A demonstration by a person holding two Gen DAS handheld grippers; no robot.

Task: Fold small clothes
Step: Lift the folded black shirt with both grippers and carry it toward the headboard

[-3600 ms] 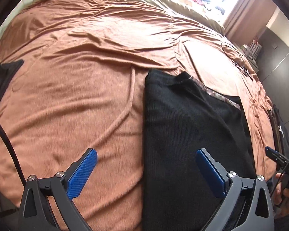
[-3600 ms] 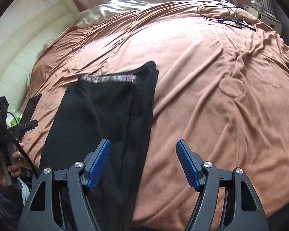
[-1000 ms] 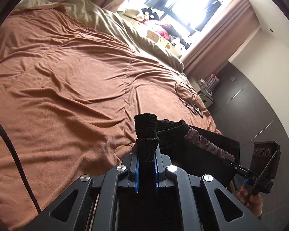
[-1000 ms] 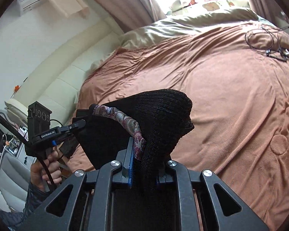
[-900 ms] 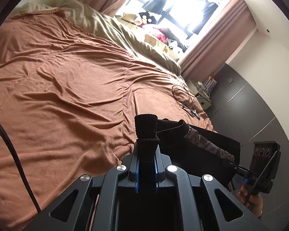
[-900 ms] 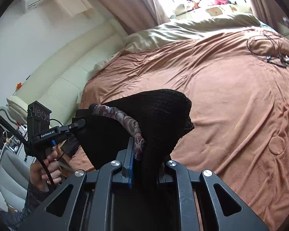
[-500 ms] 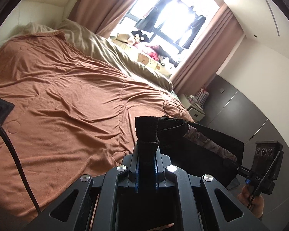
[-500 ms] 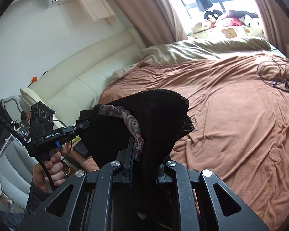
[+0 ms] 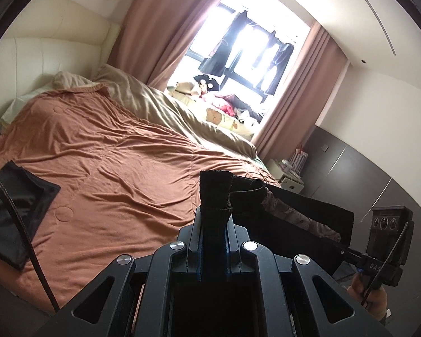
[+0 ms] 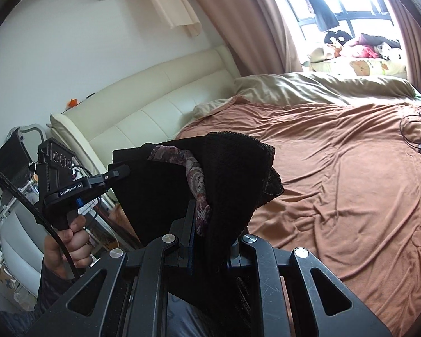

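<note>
Both grippers are raised level above the rust-brown bedspread (image 9: 120, 174). The left gripper (image 9: 212, 241) pinches one corner of the black knit garment with patterned trim (image 10: 233, 174); the right gripper (image 10: 210, 241) pinches another, cloth stretched between them.

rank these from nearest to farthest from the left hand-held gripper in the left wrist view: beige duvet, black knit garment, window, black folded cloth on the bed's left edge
From the left hand-held gripper:
1. Black knit garment, clamped in its jaws.
2. Black folded cloth, left, on the brown bedspread.
3. Beige duvet, across the bed's far side.
4. Window, behind the duvet.
</note>
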